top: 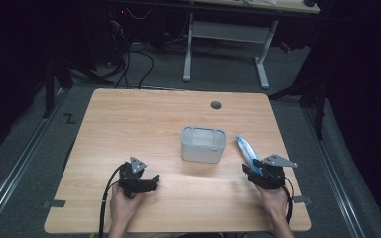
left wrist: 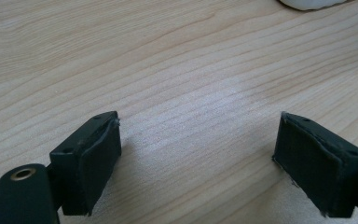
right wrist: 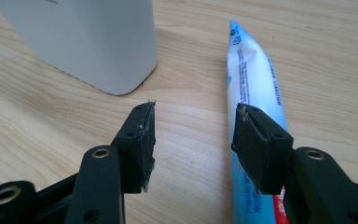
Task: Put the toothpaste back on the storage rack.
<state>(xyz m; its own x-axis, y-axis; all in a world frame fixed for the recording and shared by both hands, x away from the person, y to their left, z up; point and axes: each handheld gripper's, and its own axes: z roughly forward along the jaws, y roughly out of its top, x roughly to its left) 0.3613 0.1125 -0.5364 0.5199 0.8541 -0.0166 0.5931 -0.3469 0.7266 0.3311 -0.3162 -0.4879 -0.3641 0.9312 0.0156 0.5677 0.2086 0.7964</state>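
A white and blue tube point(top: 246, 149) lies flat on the wooden table point(top: 144, 119), right of a white rectangular bin point(top: 203, 144). My right gripper point(top: 258, 171) stands open at the tube's near end. In the right gripper view the tube point(right wrist: 256, 88) runs under the right jaw, while bare wood lies between the jaws of the right gripper point(right wrist: 193, 135); the bin point(right wrist: 88, 42) is at upper left. My left gripper point(top: 146, 181) rests at the front left, open. In the left gripper view the left gripper point(left wrist: 198, 149) holds nothing over the wood.
A round grommet hole point(top: 216, 105) sits near the table's far edge. Beyond it stands a white desk frame point(top: 225, 44) with cables on the floor. A corner of the bin point(left wrist: 312, 4) shows at the top of the left gripper view.
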